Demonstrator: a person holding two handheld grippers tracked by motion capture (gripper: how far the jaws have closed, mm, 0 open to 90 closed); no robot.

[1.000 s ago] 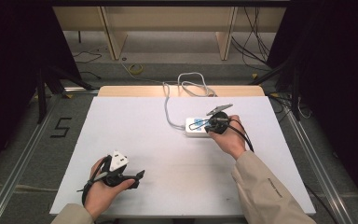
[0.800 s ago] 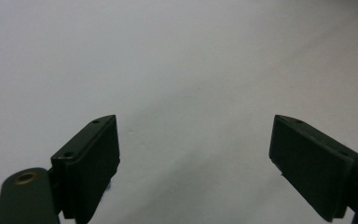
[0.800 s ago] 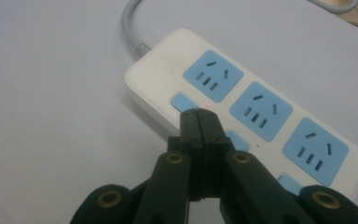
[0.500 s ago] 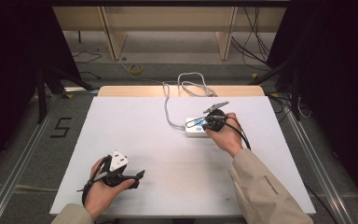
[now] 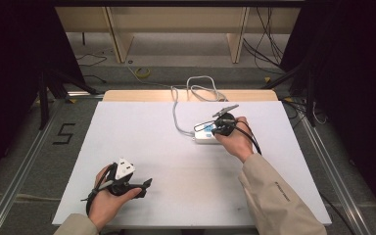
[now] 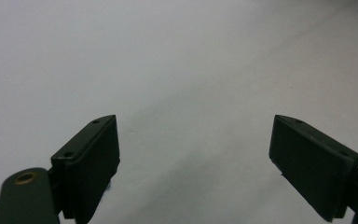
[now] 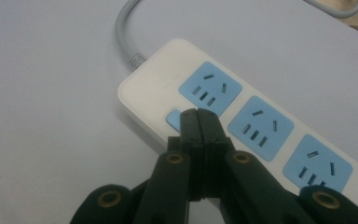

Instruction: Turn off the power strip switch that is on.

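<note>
Right gripper [image 7: 198,114], jaws pressed together, tips a glossy white power strip [image 7: 242,126]; left gripper [image 6: 193,154] gapes wide, empty.

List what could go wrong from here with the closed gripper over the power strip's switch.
1. The right gripper has its fingers shut, tips over the small blue switch at the cord end of the power strip; a slight drift could land them on the nearest blue socket instead.
2. Nothing steadies the strip: the left gripper is open, far off at the table's near edge. A push could slide or tilt the strip.
</note>
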